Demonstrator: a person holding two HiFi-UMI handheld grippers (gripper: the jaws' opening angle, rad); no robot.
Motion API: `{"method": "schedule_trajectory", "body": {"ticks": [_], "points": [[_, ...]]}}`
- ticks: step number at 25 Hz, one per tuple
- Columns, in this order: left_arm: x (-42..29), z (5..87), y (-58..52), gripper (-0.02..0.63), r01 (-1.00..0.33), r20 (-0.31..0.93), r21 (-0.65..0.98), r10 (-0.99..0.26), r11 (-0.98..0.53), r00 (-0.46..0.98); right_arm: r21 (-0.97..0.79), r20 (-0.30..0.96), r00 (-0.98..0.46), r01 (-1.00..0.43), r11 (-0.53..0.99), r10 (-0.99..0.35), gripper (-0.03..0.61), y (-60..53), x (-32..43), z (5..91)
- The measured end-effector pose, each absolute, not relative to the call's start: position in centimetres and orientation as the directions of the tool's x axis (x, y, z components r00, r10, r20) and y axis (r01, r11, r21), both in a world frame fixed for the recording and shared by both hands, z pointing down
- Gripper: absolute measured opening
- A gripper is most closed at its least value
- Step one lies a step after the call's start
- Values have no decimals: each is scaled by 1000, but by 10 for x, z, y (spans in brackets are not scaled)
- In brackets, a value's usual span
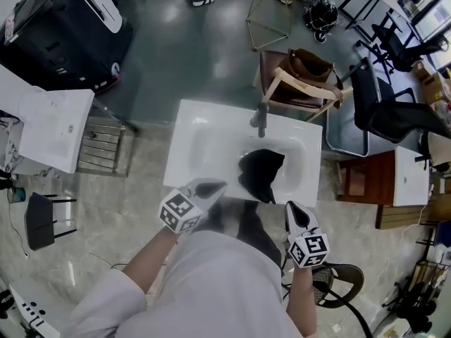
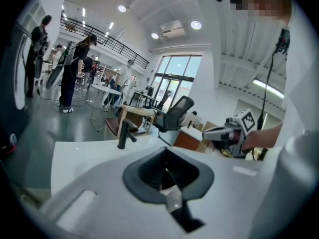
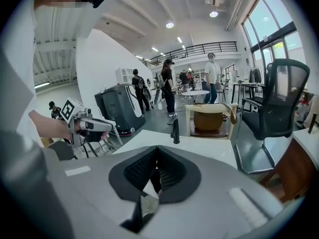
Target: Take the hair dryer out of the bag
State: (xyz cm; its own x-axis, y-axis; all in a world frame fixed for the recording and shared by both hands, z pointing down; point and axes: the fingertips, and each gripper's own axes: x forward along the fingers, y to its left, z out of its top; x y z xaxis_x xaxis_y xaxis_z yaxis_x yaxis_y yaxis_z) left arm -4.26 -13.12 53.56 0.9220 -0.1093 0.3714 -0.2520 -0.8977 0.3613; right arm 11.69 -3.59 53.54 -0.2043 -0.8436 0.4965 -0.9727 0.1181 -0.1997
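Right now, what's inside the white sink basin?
A floppy black bag lies in the white sink basin, near the dark tap. Whatever the bag holds is covered by its own fabric.

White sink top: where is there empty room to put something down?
The widest bare patch of the white sink top lies between its left edge and the black bag. A thinner strip runs along the back, left of the faucet. The bowl's middle is crowded by the bag, the front edge by the left gripper and right gripper.
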Motion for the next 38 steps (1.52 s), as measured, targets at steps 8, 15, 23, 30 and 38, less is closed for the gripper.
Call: {"method": "schedule_trajectory", "body": {"ticks": [8, 15, 23, 30, 38], "points": [[-16, 540, -139, 3, -327, 360, 355, -194, -876, 912, -227, 526, -330, -943, 244, -784, 5, -67, 135, 558], [-2, 578, -143, 3, -423, 417, 402, -249, -812, 874, -277, 594, -451, -892, 358, -666, 7, -85, 138, 609], [12, 612, -145, 3, -492, 483, 419, -271, -763, 833, -361, 638, -571, -815, 453, -517, 44, -101, 131, 665], [15, 633, -139, 3, -546, 536, 430, -284, -719, 795, -405, 684, -633, -743, 532, -363, 76, -108, 113, 718], [23, 649, -134, 3, -591, 577, 436, -294, -679, 762, -413, 738, -649, -649, 639, -183, 144, -100, 98, 760]]}}
